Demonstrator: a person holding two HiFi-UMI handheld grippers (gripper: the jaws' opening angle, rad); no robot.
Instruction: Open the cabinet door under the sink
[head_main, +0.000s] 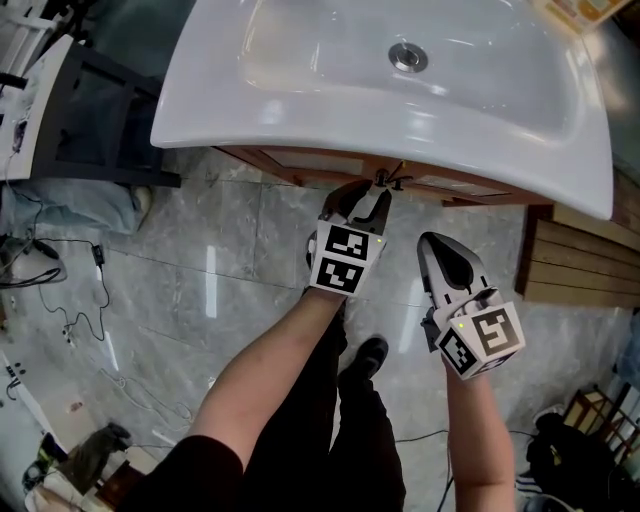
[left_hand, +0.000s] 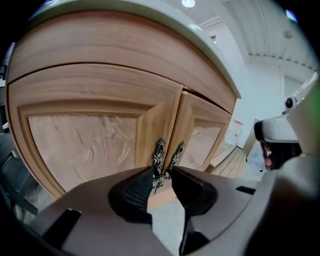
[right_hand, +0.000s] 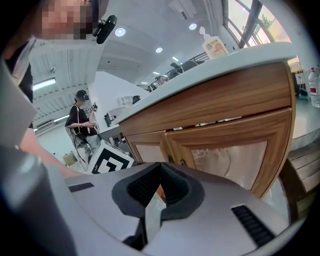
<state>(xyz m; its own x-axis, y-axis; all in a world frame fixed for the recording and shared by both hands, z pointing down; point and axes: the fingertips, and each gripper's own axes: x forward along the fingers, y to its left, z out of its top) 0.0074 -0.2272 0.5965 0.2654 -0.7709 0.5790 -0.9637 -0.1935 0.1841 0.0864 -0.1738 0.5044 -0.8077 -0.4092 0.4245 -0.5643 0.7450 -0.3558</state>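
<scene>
1. left gripper (left_hand: 162, 176): jaws apart, nothing clamped. Dead ahead of its tips is a pair of dark ornate metal pull handles (left_hand: 168, 154). Their lower scrolls show in the gap between the jaws. Can't tell if the pads touch them.
2. The handles sit on the meeting edges of two light-brown wooden cabinet doors (left_hand: 85, 142). Both doors are closed, under the white ceramic sink (head_main: 300, 110) that overhangs the gripper.
3. right gripper (right_hand: 159, 174): jaws together, empty. It hangs beside the left gripper, further back from the cabinet.
4. Handling (judgement): a hinged wood door, rigid, moderate weight. It should swing freely once any catch lets go. The handle is thin metal, hard and probably slick, so the pads could slide along it.
5. Grip point (judgement): one handle only, mid-shank, not the scrolled tip. The two handles sit just beside each other, so the open jaws risk catching both. Pull along the hinge arc.
</scene>
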